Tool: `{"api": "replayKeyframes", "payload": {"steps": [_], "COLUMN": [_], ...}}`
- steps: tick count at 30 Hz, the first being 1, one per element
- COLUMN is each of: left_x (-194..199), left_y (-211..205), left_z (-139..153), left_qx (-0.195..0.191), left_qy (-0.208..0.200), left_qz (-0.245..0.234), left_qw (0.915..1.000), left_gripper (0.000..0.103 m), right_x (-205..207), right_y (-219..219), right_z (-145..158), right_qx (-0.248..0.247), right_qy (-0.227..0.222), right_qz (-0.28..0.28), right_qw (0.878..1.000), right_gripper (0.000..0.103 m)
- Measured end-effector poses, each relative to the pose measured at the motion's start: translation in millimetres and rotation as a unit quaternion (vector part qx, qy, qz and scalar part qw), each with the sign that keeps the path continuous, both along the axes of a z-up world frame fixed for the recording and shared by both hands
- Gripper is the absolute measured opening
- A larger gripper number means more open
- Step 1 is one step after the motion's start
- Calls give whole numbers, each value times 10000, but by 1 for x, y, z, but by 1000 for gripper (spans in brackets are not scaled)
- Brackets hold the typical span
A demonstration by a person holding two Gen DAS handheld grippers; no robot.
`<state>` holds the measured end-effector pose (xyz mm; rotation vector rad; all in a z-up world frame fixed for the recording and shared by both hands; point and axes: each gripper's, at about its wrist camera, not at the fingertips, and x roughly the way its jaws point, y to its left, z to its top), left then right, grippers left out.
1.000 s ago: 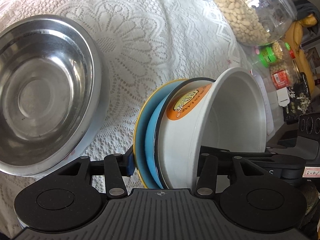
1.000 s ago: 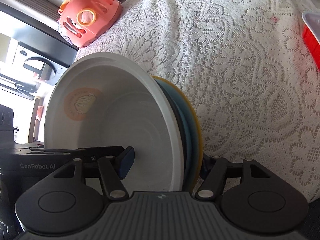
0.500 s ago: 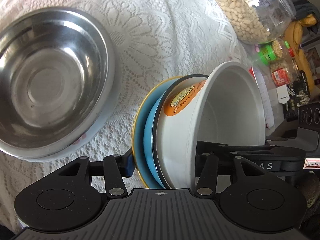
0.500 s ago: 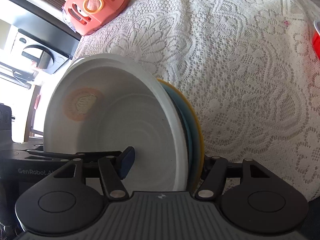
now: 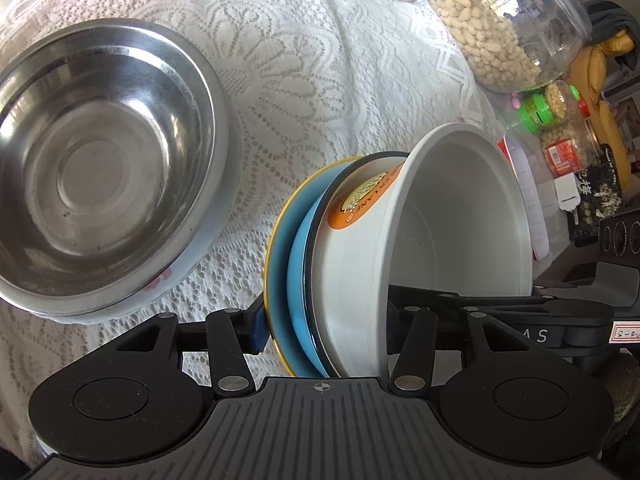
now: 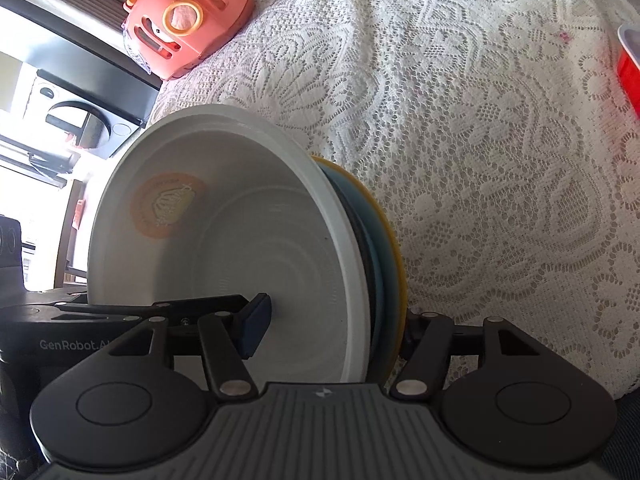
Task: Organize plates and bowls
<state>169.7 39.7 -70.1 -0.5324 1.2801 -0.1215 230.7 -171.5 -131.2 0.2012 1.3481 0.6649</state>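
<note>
Both of your grippers clamp the same stack, held on edge above the lace tablecloth (image 5: 320, 60). Your left gripper (image 5: 322, 326) pinches it with one finger behind the yellow-rimmed blue plate (image 5: 280, 248) and the other inside the white bowl (image 5: 460, 220); your right gripper (image 6: 334, 322) mirrors that, one pad on the bowl's floor, the other behind the plate. A dark-rimmed dish sits sandwiched between. If either grip loosens, the smooth pieces could slide apart and drop; tilting further could knock the steel bowl (image 5: 100, 160) just beside. Keep your pressure even.

An orange sticker (image 5: 368, 200) on the bowl has print too small to read. "GenRobot.AI" shows on the left gripper's body in the right view. A peanut jar (image 5: 500, 28) stands well apart.
</note>
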Motion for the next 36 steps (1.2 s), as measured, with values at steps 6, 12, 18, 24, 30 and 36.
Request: {"api": "replayKeyframes", "payload": {"steps": [6, 12, 18, 24, 30, 36], "left_x": [-5, -7, -8, -37, -60, -61], "left_y": [5, 10, 39, 99, 152, 165], "left_z": [-4, 6, 52, 71, 33, 24], "left_qx": [-189, -341, -515, -167, -38, 263], "left_qy": [-35, -230, -975, -1577, -1175, -1201], "left_qz": [116, 156, 296, 1005, 1817, 1938], "left_qw": [9997, 9990, 9935, 9822, 9763, 9733], "left_gripper": [54, 54, 55, 55, 55, 53], "right_x": [1, 3, 7, 18, 26, 29], "right_y": [5, 10, 26, 91, 176, 208], "right_z": [2, 13, 65, 104, 66, 34], "right_qx": [-115, -206, -185, 91, -51, -274], "right_qy": [-31, -184, -844, -1374, -899, -480], "right_qz": [32, 37, 64, 504, 1130, 1242], "right_qw": [9999, 9996, 9962, 9892, 9895, 9907], "right_gripper": [62, 62, 63, 64, 63, 63]}}
